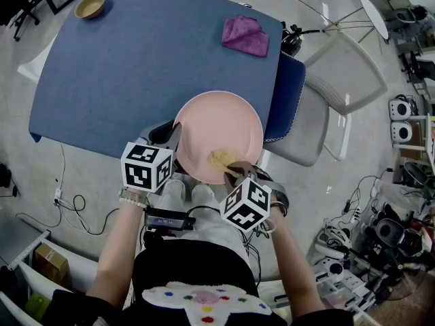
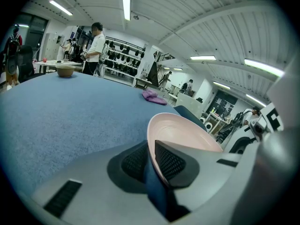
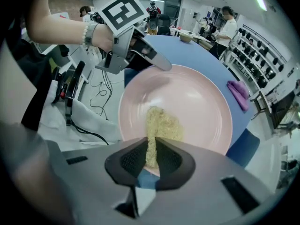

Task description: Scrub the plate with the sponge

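Observation:
A pink plate point(image 1: 219, 133) juts past the near edge of the blue table point(image 1: 136, 60). My left gripper point(image 1: 171, 136) is shut on the plate's left rim point(image 2: 152, 146) and holds it tilted. My right gripper point(image 1: 234, 171) is shut on a yellowish sponge point(image 1: 223, 159), which lies pressed on the plate's near inner face. In the right gripper view the sponge point(image 3: 159, 125) runs from between the pads out onto the plate point(image 3: 187, 97), with the left gripper point(image 3: 157, 62) at the far rim.
A purple cloth point(image 1: 246, 35) lies at the table's far right and a tan bowl point(image 1: 90, 6) at its far left corner. A white chair point(image 1: 326, 114) stands to the right of the table. Cables lie on the floor below. People stand in the background.

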Demonstrator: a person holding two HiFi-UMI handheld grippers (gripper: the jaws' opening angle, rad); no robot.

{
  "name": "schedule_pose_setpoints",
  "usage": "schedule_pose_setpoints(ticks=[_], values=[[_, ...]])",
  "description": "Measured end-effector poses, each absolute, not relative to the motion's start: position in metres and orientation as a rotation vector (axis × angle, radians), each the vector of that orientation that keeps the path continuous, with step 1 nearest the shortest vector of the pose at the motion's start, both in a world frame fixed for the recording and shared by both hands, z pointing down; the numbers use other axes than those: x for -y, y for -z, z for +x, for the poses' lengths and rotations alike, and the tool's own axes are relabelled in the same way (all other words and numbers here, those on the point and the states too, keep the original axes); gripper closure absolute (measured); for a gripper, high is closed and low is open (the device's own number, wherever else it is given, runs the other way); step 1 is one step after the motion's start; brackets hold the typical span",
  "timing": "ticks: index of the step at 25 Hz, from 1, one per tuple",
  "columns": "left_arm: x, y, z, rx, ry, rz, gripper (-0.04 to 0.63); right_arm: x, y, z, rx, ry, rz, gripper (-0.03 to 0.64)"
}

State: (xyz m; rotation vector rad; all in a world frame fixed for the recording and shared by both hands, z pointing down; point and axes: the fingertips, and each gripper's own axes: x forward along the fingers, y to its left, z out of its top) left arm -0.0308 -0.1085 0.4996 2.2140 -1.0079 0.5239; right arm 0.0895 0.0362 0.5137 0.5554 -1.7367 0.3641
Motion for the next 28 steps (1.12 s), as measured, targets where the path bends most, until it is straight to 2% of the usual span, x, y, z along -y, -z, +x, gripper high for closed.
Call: schedule_pose_setpoints(ticks=[13, 28], values=[[0.109, -0.5, -0.029, 1.015, -0.509, 2.208, 0.543, -0.037, -0.517, 0.026, 1.862, -0.267, 0.307, 0.574], [0.108, -0.5, -0.03, 1.013, -0.507, 2.206, 0.543, 0.02, -0.522, 0.006, 1.857, -0.121, 0.422, 0.574]])
